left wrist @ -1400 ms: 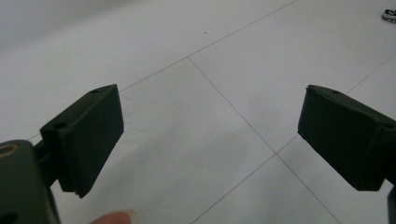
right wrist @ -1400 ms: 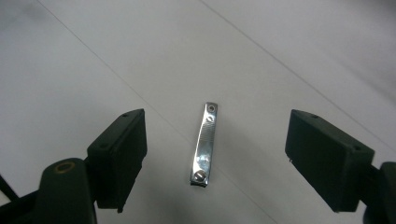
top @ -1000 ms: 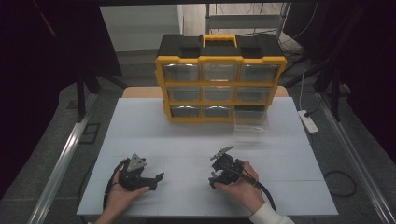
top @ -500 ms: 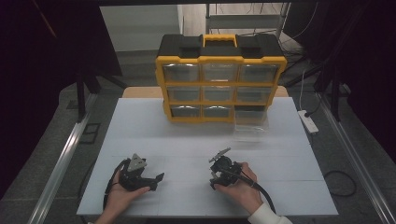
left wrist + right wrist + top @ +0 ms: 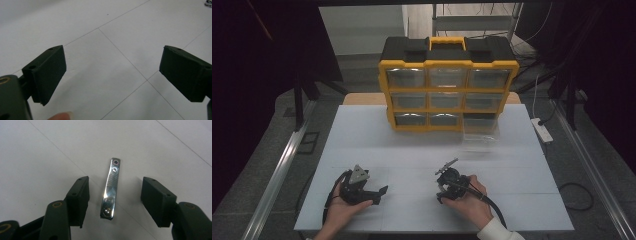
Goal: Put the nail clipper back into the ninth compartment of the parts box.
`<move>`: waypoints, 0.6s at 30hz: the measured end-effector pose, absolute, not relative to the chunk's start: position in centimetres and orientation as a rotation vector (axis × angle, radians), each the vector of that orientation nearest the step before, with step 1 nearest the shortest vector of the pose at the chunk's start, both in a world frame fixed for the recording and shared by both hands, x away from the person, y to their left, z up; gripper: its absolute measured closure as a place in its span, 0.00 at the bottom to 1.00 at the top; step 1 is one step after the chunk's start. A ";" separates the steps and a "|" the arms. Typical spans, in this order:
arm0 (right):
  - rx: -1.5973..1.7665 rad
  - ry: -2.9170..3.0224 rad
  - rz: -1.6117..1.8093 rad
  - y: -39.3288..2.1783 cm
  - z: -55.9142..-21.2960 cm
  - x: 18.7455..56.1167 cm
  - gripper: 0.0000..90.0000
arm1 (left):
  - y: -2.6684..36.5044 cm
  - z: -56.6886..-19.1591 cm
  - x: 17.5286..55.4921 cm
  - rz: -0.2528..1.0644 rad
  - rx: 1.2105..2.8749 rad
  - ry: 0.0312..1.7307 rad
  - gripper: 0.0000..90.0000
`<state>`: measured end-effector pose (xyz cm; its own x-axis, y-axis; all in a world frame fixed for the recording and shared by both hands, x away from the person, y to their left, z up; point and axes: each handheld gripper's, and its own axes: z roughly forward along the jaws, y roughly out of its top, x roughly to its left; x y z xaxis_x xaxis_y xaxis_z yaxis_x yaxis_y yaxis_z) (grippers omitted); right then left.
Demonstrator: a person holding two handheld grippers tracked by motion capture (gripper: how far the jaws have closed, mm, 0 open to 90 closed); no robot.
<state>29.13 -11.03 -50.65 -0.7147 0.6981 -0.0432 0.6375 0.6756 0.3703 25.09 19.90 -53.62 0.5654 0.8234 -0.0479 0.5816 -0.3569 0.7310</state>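
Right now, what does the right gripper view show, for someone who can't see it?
A shiny metal nail clipper lies flat on the white table, between the right gripper's two black jaws, which have just been closing but don't touch it yet.

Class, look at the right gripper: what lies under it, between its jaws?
A shiny metal nail clipper lies flat on the white table, between the jaws of the right gripper. The jaws have just been closing but do not touch it yet. The clipper's underside is hidden.
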 end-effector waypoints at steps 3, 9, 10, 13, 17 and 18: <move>1.087 2.709 0.489 -10.9 -50.6 29.1 0.50 | 19.9 -53.6 25.0 0.427 2.075 1.112 0.09; 1.093 2.721 0.473 -10.6 -50.4 29.0 0.60 | 19.8 -53.6 25.1 0.429 2.080 1.111 0.09; 1.107 2.721 0.472 -10.5 -50.4 29.1 0.64 | 19.8 -53.6 25.1 0.431 2.080 1.111 0.09; 1.119 2.721 0.471 -10.6 -50.3 29.2 0.68 | 19.8 -53.6 25.1 0.430 2.080 1.111 0.09; 1.146 2.709 0.461 -10.6 -50.3 29.3 0.75 | 19.8 -53.6 25.1 0.431 2.080 1.111 0.09; 1.148 2.708 0.459 -10.6 -50.3 29.4 0.77 | 19.8 -53.6 25.1 0.432 2.081 1.111 0.09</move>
